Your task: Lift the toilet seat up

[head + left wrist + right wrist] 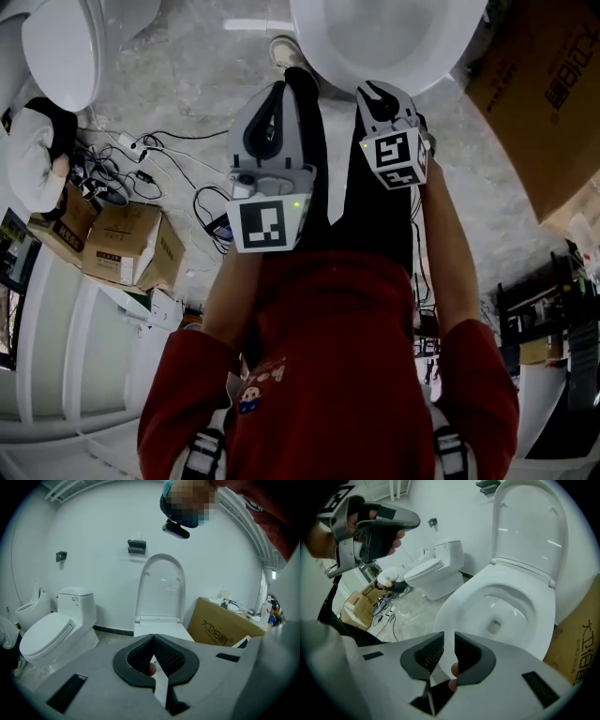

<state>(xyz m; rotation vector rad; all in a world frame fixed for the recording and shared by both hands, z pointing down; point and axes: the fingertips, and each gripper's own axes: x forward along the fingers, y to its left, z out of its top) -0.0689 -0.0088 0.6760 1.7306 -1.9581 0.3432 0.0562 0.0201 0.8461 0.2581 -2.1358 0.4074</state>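
The white toilet [487, 602] stands against the wall with its lid [529, 527] upright. Its seat ring [457, 604] appears to lie flat on the bowl. My right gripper [449, 634] points down at the front rim. Its jaws stand a narrow gap apart, and only the white rim shows through the gap. In the head view the right gripper [373, 92] hangs just before the bowl's [384, 42] front edge. My left gripper [153, 635] is shut on nothing and held back from the toilet, level with the lid [159, 588]. It shows at the upper left of the right gripper view.
A second toilet [51, 634] with its lid down stands to the left. A large cardboard box [225, 625] sits right of the bowl. Smaller boxes [122, 244] and cables [159, 159] lie on the floor at the left.
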